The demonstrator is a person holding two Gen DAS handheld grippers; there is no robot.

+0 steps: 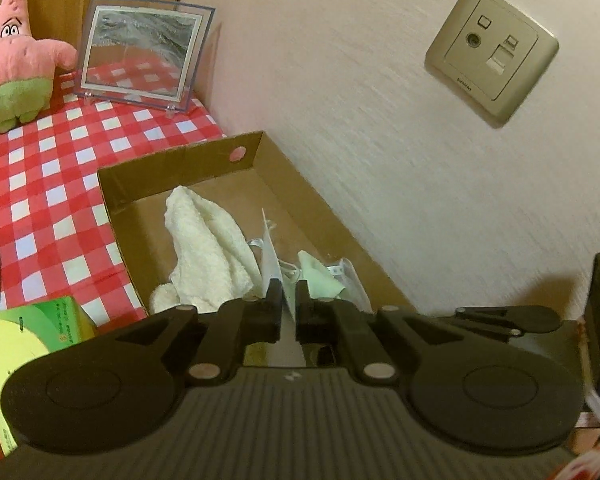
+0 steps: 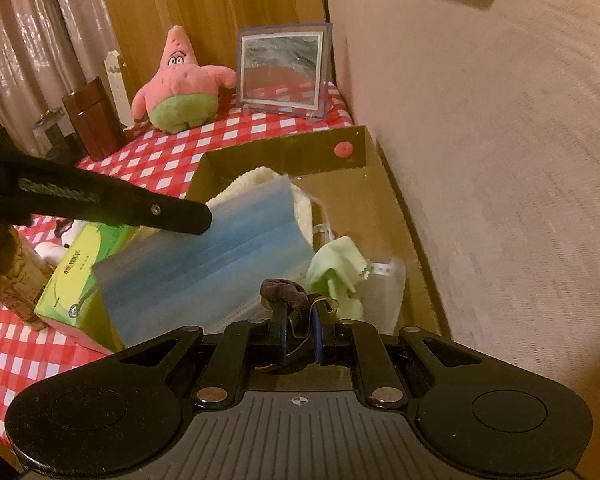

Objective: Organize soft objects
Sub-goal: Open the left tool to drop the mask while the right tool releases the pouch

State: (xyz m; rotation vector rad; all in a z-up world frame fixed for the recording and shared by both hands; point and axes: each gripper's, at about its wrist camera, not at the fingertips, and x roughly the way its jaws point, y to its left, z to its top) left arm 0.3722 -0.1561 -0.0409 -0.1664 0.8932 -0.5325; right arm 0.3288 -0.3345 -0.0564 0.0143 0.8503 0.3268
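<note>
The step in hand looks like lowering two soft items into the cardboard box (image 2: 384, 184) at centre frame, and doing it well probably means bringing both down over the bare floor of the box before letting go, so that nothing drapes over the rim. The left gripper (image 1: 288, 300) at lower centre of its view has its jaws nearly together with the thin edge of a blue face mask (image 2: 204, 256) between them; whether the pads are pressing on it cannot be told. In the right wrist view that mask hangs as a wide pleated sheet across the middle, hiding part of a green tissue box (image 2: 76, 284) at lower left, so it should be steered clear of that. The right gripper (image 2: 300, 320) is clamped on a dark brown fabric loop (image 2: 282, 288), seemingly a hair tie, just above the box's near end. Already inside lie a cream towel (image 1: 208, 248), fluffy and bunched, and a crumpled pale green cloth (image 2: 334, 260) beside it; the towel leaves little free room on the left, so the right half seems the better landing spot
</note>
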